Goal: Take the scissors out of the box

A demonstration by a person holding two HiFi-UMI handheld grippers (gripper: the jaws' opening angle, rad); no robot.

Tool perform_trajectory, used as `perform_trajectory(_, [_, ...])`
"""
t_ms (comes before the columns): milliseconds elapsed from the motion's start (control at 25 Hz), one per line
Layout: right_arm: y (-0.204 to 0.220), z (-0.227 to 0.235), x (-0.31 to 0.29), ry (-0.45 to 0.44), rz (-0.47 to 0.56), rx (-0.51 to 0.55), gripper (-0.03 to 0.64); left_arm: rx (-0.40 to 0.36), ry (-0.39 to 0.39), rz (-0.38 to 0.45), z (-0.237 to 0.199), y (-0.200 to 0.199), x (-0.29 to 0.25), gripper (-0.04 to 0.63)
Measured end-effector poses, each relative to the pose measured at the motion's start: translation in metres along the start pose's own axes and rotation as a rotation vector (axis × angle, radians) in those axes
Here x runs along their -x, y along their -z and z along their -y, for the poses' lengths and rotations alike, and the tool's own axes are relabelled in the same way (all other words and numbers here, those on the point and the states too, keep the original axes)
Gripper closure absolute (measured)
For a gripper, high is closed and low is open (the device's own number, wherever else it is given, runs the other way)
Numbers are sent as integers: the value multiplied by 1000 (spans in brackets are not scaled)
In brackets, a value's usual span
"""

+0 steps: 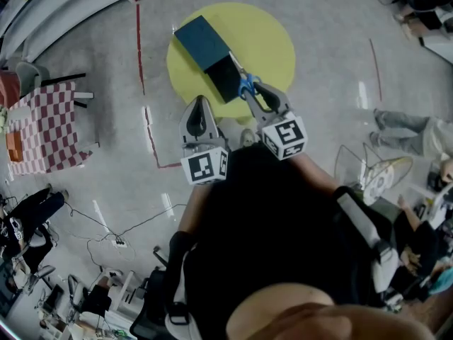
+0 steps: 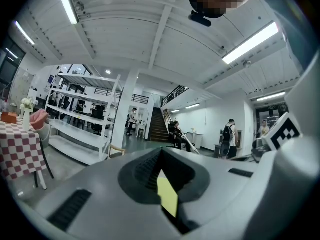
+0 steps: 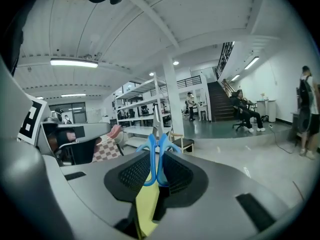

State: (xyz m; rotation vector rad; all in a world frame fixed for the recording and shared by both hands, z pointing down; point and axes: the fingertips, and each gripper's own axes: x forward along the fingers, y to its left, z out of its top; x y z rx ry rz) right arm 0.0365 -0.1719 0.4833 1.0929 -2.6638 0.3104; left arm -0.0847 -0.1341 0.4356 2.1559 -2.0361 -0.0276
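**Right gripper.** The right gripper (image 3: 156, 170) has its jaws closed on the blue plastic handle loops of the scissors (image 3: 150, 158). The loops stand upright between the ribbed black pads. The metal blades extend beyond the jaw tips, away from the camera, so the long axis of the scissors roughly continues the line of the gripper.

**Position of the scissors.** In the head view, the right gripper (image 1: 250, 91) holds the scissors (image 1: 247, 85) at the near right edge of the dark blue rectangular box (image 1: 202, 40). The blades point towards the box's darker open section. The views do not show whether the blade tips are clear of the box wall.

**Left gripper.** The left gripper (image 2: 161, 170) has its jaws together with nothing between them. In the head view, the left gripper (image 1: 199, 106) hangs at the near rim of the round yellow tabletop (image 1: 272, 34), just beside the box and clear of it.

**Next move (judgement).**
- The right hand carries the scissors, so the left has no part in the move.
- Withdraw along the blade axis, up and back towards the person, so that the blades leave the box lengthwise.
- A sideways pull could catch the blades on the box edge.
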Motion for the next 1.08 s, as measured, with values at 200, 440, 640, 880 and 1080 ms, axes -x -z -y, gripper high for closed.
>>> perform_trajectory(200, [4, 3, 2, -4, 4, 17, 535, -9, 5, -2, 5, 2, -2, 598])
perform_trajectory(440, [0, 1, -2, -20, -10, 0, 535, -1, 5, -4, 6, 2, -7, 600])
perform_trajectory(640, [-2, 1, -1, -26, -18, -8, 535, 17, -1, 1, 7, -1, -10, 600])
perform_trajectory(880, [-1, 5, -1, -17, -7, 0, 535, 33, 0, 2, 10, -3, -11, 598])
perform_trajectory(1080, [1, 19, 6, -11, 14, 30, 535, -14, 16, -4, 22, 1, -13, 600])
